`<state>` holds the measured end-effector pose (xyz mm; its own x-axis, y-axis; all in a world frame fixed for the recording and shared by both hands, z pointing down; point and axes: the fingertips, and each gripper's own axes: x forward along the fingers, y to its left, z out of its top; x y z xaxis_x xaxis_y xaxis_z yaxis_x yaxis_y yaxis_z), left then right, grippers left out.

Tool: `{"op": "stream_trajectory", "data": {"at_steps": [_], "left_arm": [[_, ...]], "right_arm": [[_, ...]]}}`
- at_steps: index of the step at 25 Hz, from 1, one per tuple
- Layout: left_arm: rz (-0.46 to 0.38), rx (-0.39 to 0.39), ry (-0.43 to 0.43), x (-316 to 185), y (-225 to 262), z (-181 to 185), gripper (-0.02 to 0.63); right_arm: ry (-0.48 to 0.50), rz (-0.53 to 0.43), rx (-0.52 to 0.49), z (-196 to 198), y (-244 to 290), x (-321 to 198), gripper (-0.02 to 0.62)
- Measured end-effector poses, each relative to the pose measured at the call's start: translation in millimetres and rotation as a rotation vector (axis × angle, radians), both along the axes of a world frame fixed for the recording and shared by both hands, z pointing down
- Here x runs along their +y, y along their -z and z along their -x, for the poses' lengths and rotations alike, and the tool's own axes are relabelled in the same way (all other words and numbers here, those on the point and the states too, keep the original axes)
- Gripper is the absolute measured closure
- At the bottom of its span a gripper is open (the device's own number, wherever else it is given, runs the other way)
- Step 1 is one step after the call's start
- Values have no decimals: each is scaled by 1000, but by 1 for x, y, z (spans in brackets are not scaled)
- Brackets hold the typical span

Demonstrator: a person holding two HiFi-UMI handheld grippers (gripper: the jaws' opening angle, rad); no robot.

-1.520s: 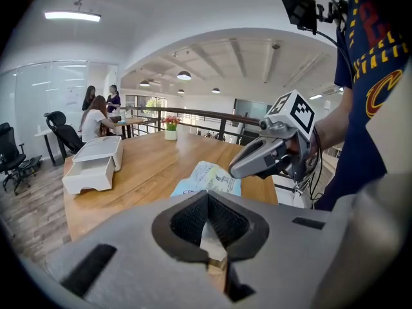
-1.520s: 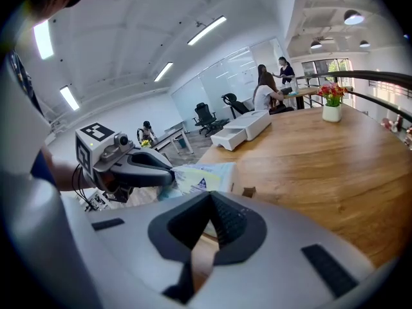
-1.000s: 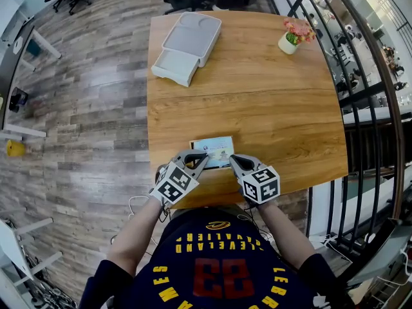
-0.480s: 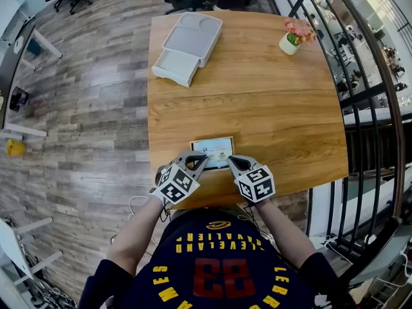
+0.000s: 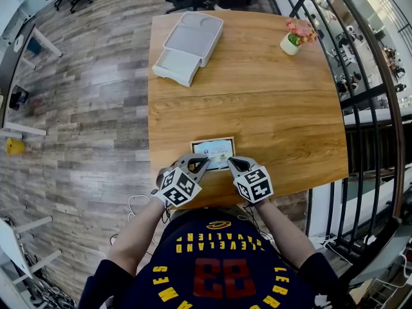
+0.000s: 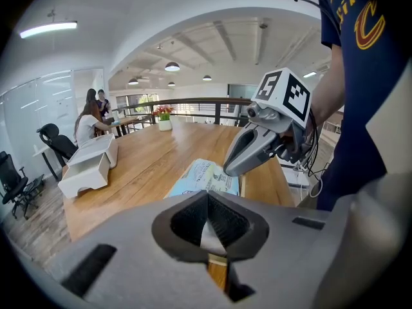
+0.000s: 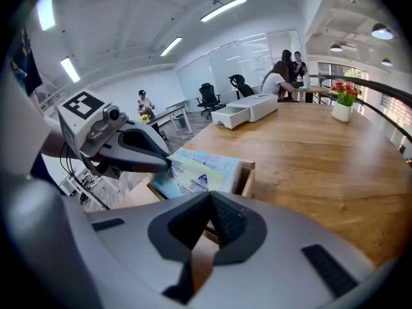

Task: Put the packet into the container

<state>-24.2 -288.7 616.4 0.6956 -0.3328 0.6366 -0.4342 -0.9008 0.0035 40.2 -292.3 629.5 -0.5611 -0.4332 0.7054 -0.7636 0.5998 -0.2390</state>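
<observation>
Wooden container (image 5: 212,139) holds pale-blue packet (image 5: 213,149), seemingly tilted.

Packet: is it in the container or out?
In, but not seated flat. The packet lies within the container's wooden walls in the head view. In the right gripper view it rises above the rim.

I see a pale blue-and-white packet (image 5: 212,149), a honey-brown wood-grain tabletop (image 5: 270,108), and black-and-white square patterns on my grey left gripper (image 5: 199,162) and right gripper (image 5: 232,163).

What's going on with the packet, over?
Shut and empty: left gripper, right gripper, tips by packet. It sits in wooden container. Nothing blocking it.
</observation>
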Motion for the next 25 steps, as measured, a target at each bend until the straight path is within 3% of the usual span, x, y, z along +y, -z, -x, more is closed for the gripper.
{"op": "stream_trajectory", "data": {"at_steps": [14,25], "left_arm": [[8,-48,-7,-6,-17,4,600],[48,-106,12,-7,-29,4,600]], "right_arm": [[-2,22,39,3,-8,-3,584],[67,23,192,7,-12,-5,583]]}}
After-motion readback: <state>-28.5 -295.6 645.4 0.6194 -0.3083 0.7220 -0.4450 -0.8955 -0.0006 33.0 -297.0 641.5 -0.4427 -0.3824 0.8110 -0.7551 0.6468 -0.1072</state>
